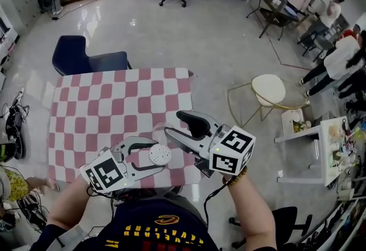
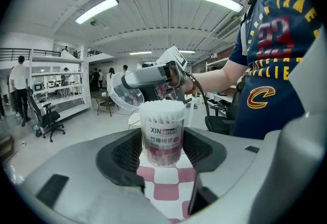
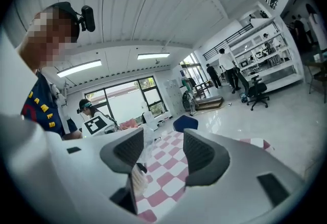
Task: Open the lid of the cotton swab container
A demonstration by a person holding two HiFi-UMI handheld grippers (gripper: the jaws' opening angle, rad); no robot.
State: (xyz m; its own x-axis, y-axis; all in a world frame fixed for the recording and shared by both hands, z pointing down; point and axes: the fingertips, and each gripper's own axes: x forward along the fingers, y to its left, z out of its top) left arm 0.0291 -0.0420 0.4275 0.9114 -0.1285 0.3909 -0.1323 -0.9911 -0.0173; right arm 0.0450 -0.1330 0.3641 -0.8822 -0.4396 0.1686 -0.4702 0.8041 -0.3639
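Clamping cotton swab container (image 2: 162, 133) upright between left gripper (image 2: 162, 152) jaws, over checkered tablecloth (image 1: 114, 107), likely bracing it. Swab tips showing, top open. Pinching clear lid (image 2: 124, 95) in right gripper (image 3: 164, 152) jaws, holding it just aside.

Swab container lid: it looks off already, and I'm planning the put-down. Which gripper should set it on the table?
Probably right. The right gripper holds the clear plastic lid above the pink-and-white checked table, while the left gripper is clamped on the cylindrical cotton swab container.
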